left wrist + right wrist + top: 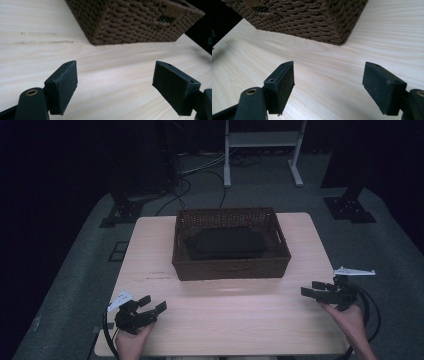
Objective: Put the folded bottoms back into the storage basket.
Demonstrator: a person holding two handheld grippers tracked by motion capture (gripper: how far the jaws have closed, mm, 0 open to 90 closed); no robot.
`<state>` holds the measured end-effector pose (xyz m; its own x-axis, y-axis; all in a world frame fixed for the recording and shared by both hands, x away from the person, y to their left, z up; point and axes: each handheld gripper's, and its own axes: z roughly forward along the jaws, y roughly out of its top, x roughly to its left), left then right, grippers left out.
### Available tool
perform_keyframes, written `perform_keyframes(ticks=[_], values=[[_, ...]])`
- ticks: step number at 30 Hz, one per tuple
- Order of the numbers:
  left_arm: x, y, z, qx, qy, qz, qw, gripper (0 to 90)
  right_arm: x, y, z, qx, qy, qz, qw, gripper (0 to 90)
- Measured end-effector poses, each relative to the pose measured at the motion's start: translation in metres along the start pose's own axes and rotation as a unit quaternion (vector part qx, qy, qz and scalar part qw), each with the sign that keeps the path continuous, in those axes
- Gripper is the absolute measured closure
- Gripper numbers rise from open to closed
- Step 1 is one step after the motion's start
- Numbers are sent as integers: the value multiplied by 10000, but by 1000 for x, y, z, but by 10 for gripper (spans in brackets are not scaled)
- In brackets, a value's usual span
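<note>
Both tongs low over the near part of the table (150,240), one at each near corner, each in a hand. Left tong (152,304): jaws wide, nothing between the pads; in the left gripper view bare wood shows in the gap (113,87). Right tong (311,290): jaws likewise wide and empty; the right gripper view shows the same bare wood between them (328,85).

Wicker basket (230,265) stands ahead of both tongs, between their two lines of reach: ahead and to the right of the left tong, ahead and to the left of the right one. Well apart from either; neither touches it. From the left tong its near corner (96,41) lies just beyond the jaws' opening; from the right tong the other near corner (340,41) sits much the same.

Inside the basket, a dark folded bundle (227,242), seemingly cloth, lying flat and filling most of the floor. What it is exactly I cannot tell in this light.

Judgement: no grasp in hand at this moment; the tongs are either squaring up to the basket or resting clear of it. Next move likely calls for each tong to travel forward to a short wall or its handle slot, or up over the rim to the bundle. Rim height is the thing to clear.
</note>
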<state>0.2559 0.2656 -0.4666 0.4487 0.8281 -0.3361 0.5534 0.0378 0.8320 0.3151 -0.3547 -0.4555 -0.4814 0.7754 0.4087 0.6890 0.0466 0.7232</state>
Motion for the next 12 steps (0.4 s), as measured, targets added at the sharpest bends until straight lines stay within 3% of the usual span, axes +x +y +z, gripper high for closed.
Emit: perform_keyframes(ticks=[12], values=[[-5, -11, -10, -124, 81, 179, 9997, 182, -2, -13, -4, -119, -8, 36, 9999, 230]])
